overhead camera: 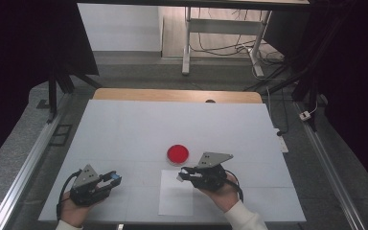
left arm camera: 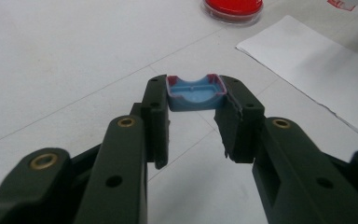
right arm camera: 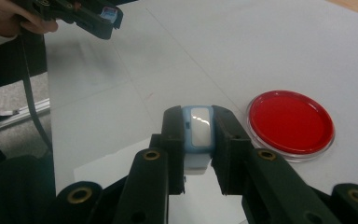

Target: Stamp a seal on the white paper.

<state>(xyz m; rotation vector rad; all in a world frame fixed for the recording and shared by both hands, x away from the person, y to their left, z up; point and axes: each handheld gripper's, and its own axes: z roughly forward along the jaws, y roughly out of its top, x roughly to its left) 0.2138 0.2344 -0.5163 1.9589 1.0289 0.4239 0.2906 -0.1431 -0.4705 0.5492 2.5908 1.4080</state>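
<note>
Your left tongs (overhead camera: 115,178) hold a small blue cap (left arm camera: 195,92) pinched across its width between the jaw tips, hollow side up toward the camera on those tongs, just above the tabletop (overhead camera: 124,129). In the high view those tongs point right, toward the white paper sheet (overhead camera: 176,193). Your right tongs (overhead camera: 180,176) pinch a blue-and-white block (right arm camera: 199,129) by its two long sides, so its long axis runs along the jaws, pale face up. They point left over the sheet's upper edge, so the two held pieces face each other tip to tip, well apart, with the sheet between them. The red dish (overhead camera: 178,154) sits just beyond the right tongs. Bringing the pieces together looks like a level move inward.
</note>
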